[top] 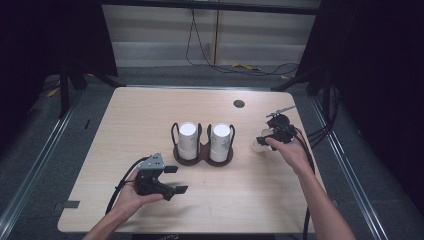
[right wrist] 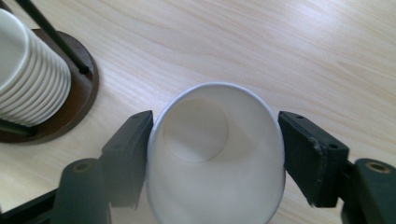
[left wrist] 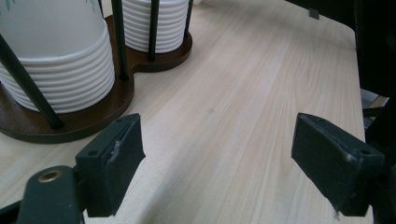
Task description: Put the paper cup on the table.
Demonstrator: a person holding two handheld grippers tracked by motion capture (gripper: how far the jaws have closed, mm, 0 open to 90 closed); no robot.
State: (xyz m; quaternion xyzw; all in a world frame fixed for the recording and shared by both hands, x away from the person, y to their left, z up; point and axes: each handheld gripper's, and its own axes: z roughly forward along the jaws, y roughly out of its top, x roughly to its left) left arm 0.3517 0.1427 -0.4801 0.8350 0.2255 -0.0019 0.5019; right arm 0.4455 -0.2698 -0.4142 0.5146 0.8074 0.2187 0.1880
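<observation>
Cups are the business at this moment: the right gripper [right wrist: 212, 154] has its fingers [right wrist: 310, 156] on either side of a single white paper cup [right wrist: 215, 154], touching its wall and grasping it just right of the wooden cup holder [top: 202, 156]. In the right gripper view the cup's mouth faces the camera and its inside is bare, with nothing in it. I cannot tell whether it rests on the bench [top: 150, 115] or is held slightly above it.

The holder has two round bays ringed by thin black rods, and each bay carries a stack of nested white cups [top: 189, 140], one beside the other [top: 220, 141].

The left gripper [top: 172, 179] sits in front of the holder, on the near-left side, with its fingers [left wrist: 112, 170] released and spread wide over bare wood, holding nothing.

Judging from this, the step in hand looks like handling one cup apart from the stacks. The next move calls for a light squeeze so the thin wall does not buckle, and for keeping the cup level while it is carried or set down, clear of the holder's rods.
</observation>
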